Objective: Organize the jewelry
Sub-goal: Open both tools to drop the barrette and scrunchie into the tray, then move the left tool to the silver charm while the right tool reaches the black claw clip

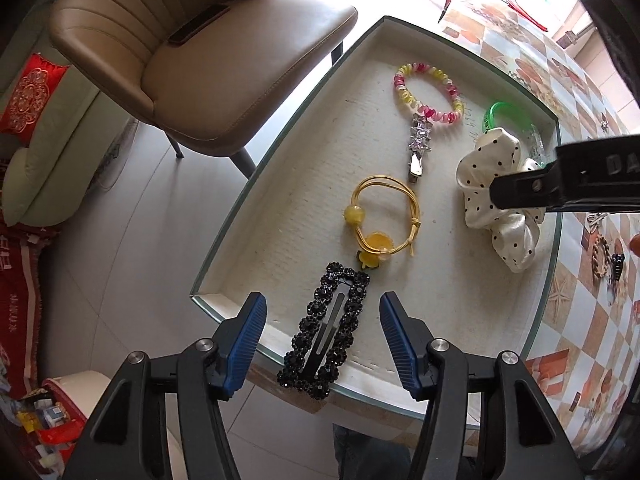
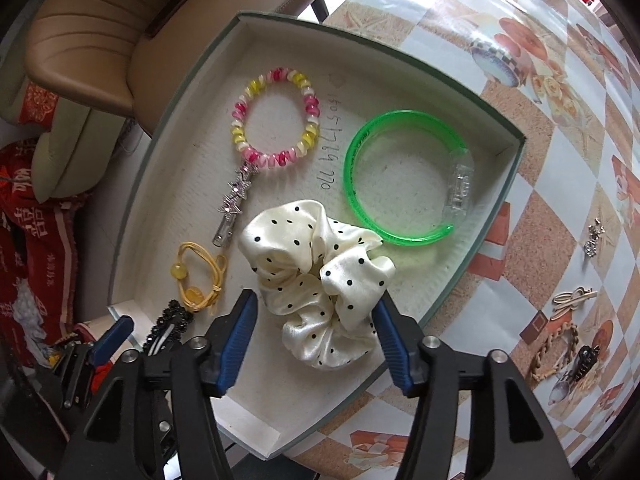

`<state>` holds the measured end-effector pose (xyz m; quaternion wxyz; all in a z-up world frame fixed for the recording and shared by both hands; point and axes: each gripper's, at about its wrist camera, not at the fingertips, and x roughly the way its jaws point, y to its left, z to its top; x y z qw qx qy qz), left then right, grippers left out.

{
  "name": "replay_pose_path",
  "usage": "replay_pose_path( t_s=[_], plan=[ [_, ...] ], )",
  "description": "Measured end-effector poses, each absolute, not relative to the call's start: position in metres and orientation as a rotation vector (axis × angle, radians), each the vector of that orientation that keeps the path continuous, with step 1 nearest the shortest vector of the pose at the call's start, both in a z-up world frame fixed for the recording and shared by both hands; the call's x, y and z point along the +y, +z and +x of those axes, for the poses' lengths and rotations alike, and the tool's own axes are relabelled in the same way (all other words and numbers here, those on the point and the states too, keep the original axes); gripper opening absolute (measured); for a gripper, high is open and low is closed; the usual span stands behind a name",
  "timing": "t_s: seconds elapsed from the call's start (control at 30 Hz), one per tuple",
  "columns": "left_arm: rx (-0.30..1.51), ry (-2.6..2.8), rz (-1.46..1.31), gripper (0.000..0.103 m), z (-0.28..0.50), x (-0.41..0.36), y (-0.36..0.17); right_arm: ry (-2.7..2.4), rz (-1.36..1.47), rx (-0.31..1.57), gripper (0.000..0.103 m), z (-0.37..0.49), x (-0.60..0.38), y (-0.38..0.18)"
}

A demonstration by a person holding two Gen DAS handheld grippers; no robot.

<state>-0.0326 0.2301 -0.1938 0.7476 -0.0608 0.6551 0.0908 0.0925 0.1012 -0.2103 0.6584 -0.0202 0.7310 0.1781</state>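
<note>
Where the left wrist clips it, green bangle (image 2: 400,184) whole by right-wrist view.

A shallow box (image 2: 516,148) is sitting on the table (image 2: 540,208). Inside it, seen from the right wrist, the scrunchie (image 2: 320,280) is lying at 6 o'clock, the bangle (image 2: 400,176) at 2 o'clock, the bead bracelet (image 2: 276,116) at 11 o'clock with a clip (image 2: 232,208) touching it below, and the hair tie (image 2: 200,276) at 8 o'clock. The hair clip (image 1: 324,332) is resting across the box's near rim.
</note>
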Motion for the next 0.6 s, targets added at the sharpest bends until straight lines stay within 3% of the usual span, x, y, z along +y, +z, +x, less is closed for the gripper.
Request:
replay_pose_path(
  t_s=[0.2, 0.23, 0.27, 0.4, 0.6],
  plan=[
    [1.426, 0.206, -0.120, 0.066, -0.033, 0.227, -0.186, 0.416, -0.004, 1.624, 0.073, 0.091, 0.085, -0.189],
    [1.432, 0.205, -0.120, 0.087, -0.033, 0.227, -0.187, 0.418, 0.004, 1.622, 0.073, 0.091, 0.082, -0.187],
    [1.425, 0.210, -0.119, 0.101, -0.033, 0.226, -0.184, 0.420, 0.015, 1.618, 0.073, 0.091, 0.079, -0.183],
    [1.410, 0.203, -0.088, 0.102, -0.031, 0.220, -0.175, 0.423, 0.054, 1.596, 0.080, 0.082, 0.063, -0.173],
    [1.389, 0.163, -0.024, 0.102, -0.024, 0.203, -0.160, 0.412, 0.130, 1.570, 0.082, 0.079, 0.037, -0.156]
  ],
)
